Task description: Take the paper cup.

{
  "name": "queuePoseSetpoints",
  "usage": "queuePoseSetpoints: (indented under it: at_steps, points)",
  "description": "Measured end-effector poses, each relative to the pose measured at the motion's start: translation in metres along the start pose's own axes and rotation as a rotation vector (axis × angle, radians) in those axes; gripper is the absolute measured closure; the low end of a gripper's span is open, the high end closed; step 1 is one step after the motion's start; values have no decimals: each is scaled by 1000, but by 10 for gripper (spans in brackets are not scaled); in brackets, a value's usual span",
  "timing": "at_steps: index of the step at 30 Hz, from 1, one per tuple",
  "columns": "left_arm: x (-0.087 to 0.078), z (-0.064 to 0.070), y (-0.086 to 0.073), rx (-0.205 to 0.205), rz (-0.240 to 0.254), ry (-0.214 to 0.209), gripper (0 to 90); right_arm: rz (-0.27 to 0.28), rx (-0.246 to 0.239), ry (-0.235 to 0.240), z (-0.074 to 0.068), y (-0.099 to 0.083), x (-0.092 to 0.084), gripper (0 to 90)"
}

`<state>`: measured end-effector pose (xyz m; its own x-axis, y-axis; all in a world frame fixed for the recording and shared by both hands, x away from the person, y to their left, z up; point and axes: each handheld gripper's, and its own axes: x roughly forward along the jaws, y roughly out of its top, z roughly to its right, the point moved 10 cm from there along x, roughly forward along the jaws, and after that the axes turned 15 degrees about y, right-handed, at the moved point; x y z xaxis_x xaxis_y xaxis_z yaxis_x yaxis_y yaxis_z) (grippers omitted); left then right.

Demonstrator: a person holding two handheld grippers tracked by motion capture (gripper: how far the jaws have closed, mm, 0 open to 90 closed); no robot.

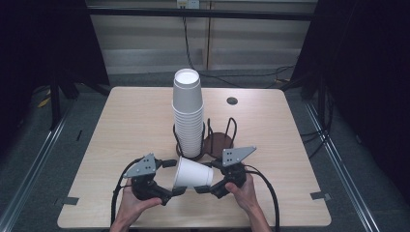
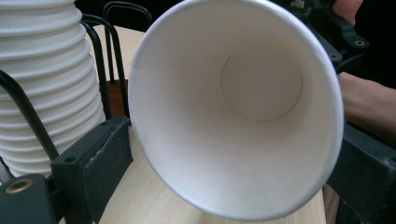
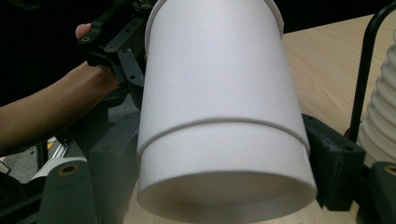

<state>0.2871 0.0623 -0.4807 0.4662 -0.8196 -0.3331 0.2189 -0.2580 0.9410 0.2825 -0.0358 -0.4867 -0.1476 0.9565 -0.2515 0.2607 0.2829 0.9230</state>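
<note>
White paper cup (image 1: pixel 192 173), base hidden — right gripper (image 1: pixel 214 178)

White paper cups (image 1: pixel 193 174), 2 nested, lying sideways above table.

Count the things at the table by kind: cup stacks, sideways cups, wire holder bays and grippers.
Cup stack: 1
Sideways cup: 1
Wire holder bays: 2
Grippers: 2, left gripper and right gripper
Total: 6

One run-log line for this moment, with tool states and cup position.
left tool: open around rim | right tool: shut on paper cup base | cup: sideways above table | cup stack: in wire holder
</note>
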Motion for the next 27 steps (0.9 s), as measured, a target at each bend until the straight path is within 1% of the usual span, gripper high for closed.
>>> queuePoseSetpoints:
  at_steps: [2, 4, 6, 7, 9, 10, 12, 16, 18, 19, 20, 21, 22, 25, 27]
  points:
    - [-2, 1, 4, -18, 21, -19, 76, -3, -4, 8, -1, 0, 1, 226]
    - [-5, 2, 7, -26, 40, -37, 111, -7, -7, 13, -2, 0, 3, 226]
    - [-6, 0, 8, -22, 44, -30, 114, -7, -7, 14, -2, 0, 4, 226]
    - [-5, 0, 8, -20, 43, -24, 94, -7, -12, 11, -1, 1, 4, 226]
    - [-3, -2, 6, -23, 27, -1, 18, -10, -13, 16, -2, 1, 5, 226]
    - [-2, -1, 6, -24, 26, -9, 0, -14, -16, 14, -2, 1, 6, 226]
    - [-1, 0, 4, -13, 20, -19, 2, -17, -16, 22, -3, 1, 7, 226]
    - [3, 3, 4, -24, 18, -39, 1, -13, -23, 25, -4, 2, 8, 226]
    - [4, 4, 4, -20, 15, -49, 3, -16, -21, 29, -4, 2, 9, 226]
    - [4, 5, 4, -20, 20, -60, 10, -17, -20, 30, -4, 2, 9, 225]
    - [4, 5, 4, -16, 19, -63, 27, -17, -19, 35, -4, 2, 9, 226]
    - [4, 5, 5, -23, 20, -66, 34, -16, -20, 35, -4, 2, 9, 226]
    - [4, 6, 5, -29, 25, -71, 35, -12, -20, 37, -5, 2, 8, 226]
    - [4, 6, 5, -22, 18, -69, 35, -13, -23, 37, -5, 2, 8, 225]
    - [4, 7, 5, -25, 22, -77, 35, -15, -24, 37, -5, 2, 8, 225]
